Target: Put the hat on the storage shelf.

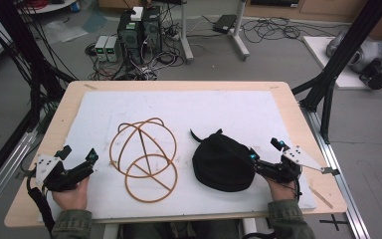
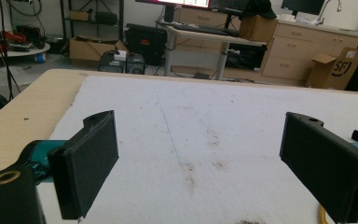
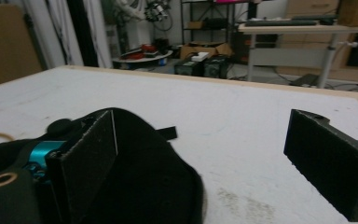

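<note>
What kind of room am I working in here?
Probably a robotics or engineering lab: desktop computer towers with tangled cables on the grey floor, a black metal camera frame beside the wooden table, cardboard boxes along shelving.

lab: floor computers (image 1: 139, 30), cables (image 1: 268, 30)

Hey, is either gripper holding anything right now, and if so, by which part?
Nothing is held. The left gripper and the right gripper are both open; the right one sits beside the black fabric pouch without clamping it.

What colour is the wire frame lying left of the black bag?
Tan-brown, clearest in the high view: the wire frame on the white mat.
</note>
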`<state>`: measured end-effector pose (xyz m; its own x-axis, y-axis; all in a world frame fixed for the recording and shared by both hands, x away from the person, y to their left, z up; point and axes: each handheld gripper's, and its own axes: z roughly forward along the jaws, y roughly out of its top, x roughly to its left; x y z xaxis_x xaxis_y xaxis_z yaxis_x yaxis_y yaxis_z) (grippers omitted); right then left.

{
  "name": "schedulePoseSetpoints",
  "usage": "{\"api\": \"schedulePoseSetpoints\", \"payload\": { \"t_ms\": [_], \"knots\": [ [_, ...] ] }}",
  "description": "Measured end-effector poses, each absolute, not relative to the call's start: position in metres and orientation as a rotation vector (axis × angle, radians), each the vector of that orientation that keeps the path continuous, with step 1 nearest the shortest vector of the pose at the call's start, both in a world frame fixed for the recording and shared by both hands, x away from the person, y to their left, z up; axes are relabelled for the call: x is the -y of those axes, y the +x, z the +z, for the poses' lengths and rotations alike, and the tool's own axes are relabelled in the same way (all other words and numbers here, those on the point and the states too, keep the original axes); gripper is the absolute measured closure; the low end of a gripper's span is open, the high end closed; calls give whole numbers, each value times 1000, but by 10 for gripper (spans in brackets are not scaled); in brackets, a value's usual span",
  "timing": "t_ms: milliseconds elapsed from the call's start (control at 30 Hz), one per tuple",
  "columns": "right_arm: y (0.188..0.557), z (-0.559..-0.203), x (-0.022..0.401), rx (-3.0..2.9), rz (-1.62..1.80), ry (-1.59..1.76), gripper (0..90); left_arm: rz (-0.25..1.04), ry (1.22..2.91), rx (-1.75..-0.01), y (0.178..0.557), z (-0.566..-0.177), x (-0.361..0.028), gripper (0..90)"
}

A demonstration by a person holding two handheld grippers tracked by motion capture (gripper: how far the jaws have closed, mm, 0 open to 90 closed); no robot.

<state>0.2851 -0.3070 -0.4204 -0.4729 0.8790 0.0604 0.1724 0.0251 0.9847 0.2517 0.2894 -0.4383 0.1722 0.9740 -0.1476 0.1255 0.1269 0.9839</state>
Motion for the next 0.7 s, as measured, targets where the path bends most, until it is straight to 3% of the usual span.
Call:
{"api": "schedulePoseSetpoints", "payload": {
  "t_ms": [400, 500, 700],
  "knots": [
    [289, -421, 293, -1875, 1545, 968, 87, 925, 1264, -1216, 251, -438, -290, 116],
    [290, -421, 290, -1955, 1541, 937, 174, 928, 1264, -1218, 250, -437, -290, 117],
    [294, -422, 282, -2065, 1501, 877, 177, 923, 1263, -1221, 250, -437, -291, 117]
  ]
}}
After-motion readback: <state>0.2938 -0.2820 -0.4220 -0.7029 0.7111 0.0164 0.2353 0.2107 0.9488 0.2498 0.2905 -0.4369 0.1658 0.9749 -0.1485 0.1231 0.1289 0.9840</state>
